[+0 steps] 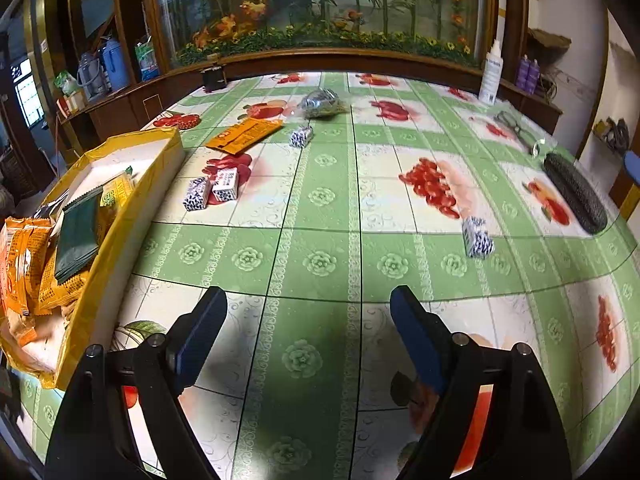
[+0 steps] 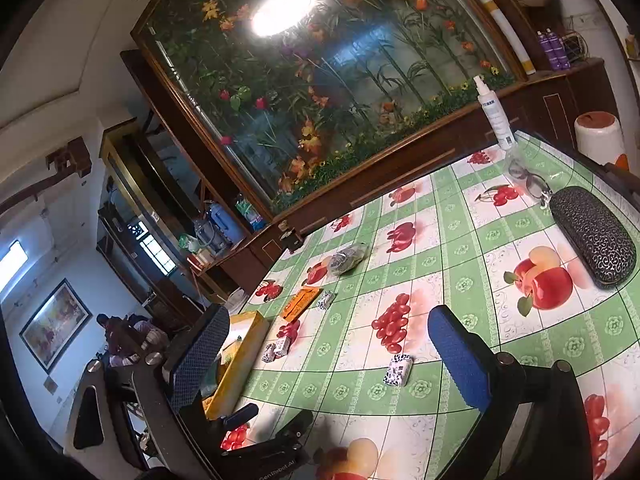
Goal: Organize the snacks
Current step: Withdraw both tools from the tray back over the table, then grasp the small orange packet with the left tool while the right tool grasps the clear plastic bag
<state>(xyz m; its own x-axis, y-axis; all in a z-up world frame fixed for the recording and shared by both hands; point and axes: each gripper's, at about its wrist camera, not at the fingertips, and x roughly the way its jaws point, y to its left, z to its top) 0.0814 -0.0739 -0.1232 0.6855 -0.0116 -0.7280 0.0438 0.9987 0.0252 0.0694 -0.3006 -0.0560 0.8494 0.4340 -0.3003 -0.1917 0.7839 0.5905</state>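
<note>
A yellow box (image 1: 120, 216) at the table's left holds orange and green snack packets (image 1: 76, 232); it also shows in the right wrist view (image 2: 240, 356). Small blue-and-white patterned snack packs lie loose: two together (image 1: 210, 192), one far (image 1: 301, 136), one at the right (image 1: 477, 237), seen from the right wrist as well (image 2: 397, 369). An orange packet (image 1: 244, 134) and a clear bag of snacks (image 1: 323, 102) lie farther back. My left gripper (image 1: 308, 308) is open and empty above the tablecloth. My right gripper (image 2: 324, 340) is open and empty, raised above the table.
A black glasses case (image 1: 576, 194), glasses (image 1: 516, 128) and a white spray bottle (image 1: 491, 76) stand at the right. A dark small box (image 1: 213, 78) sits at the far edge. A wooden cabinet with a flower panel (image 1: 320, 12) runs behind the table.
</note>
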